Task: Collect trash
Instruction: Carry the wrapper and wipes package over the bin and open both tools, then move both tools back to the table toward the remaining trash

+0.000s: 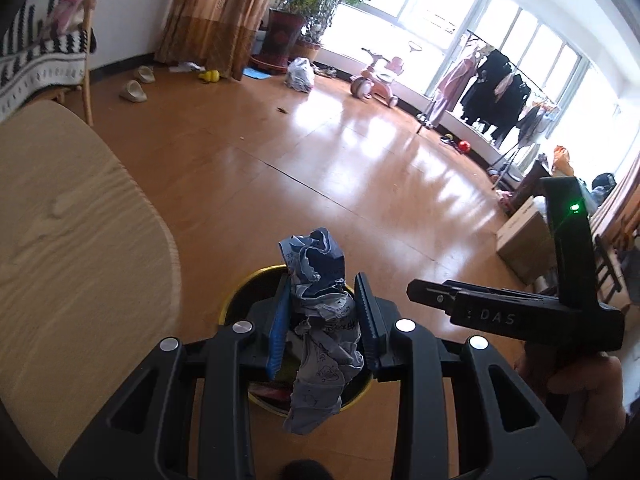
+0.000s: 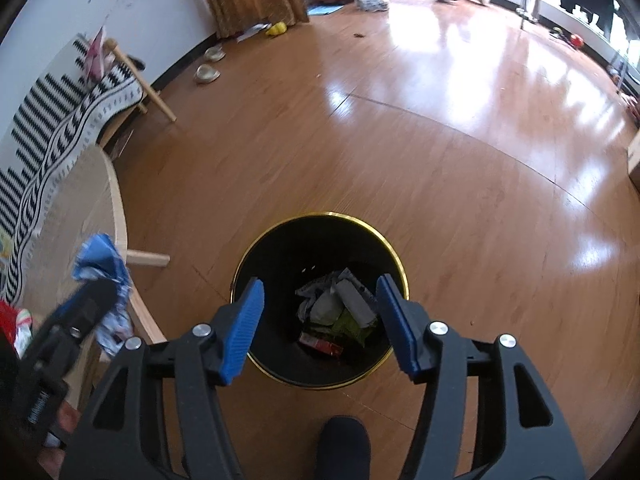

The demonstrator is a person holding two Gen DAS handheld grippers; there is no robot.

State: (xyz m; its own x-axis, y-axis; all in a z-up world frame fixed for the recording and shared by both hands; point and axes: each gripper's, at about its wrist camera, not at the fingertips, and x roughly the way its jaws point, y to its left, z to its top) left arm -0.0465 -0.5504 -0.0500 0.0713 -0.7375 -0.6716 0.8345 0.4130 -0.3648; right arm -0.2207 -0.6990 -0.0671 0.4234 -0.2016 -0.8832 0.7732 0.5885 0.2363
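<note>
The floor [image 2: 400, 140] is glossy orange-brown wood laminate with strong window glare across its far half. A black waste bin with a gold rim [image 2: 240, 268] stands on it, just beside the curved edge of a light wood-grain table [image 1: 72, 248].

The left hand-held gripper [image 1: 324, 320] is clenched on a crumpled blue-and-white paper wrapper [image 1: 320, 320], which stands up between the pads and hangs down past them, directly above the bin mouth in the left wrist view. In the right wrist view the same wrapper shows at the left, over the table edge.

The right hand-held gripper [image 2: 320, 324] is released: its blue pads [image 2: 244, 328] stand wide apart over the bin with nothing between them. Inside the bin lie crumpled grey paper [image 2: 336, 296], a green packet [image 2: 352, 328] and a red box [image 2: 320, 346].

Room layout:
- Wall side: a chair draped with a black-and-white patterned blanket [image 2: 52, 148]; a pair of pale slippers [image 1: 136, 84] on the floor; a brown curtain [image 1: 212, 12].
- Window side: a large potted plant [image 1: 304, 8], a white plastic bag [image 1: 300, 74], a pink child's tricycle [image 1: 376, 76], and a clothes rack with dark garments [image 1: 492, 84].
- Right edge: a cardboard box [image 1: 524, 240].
</note>
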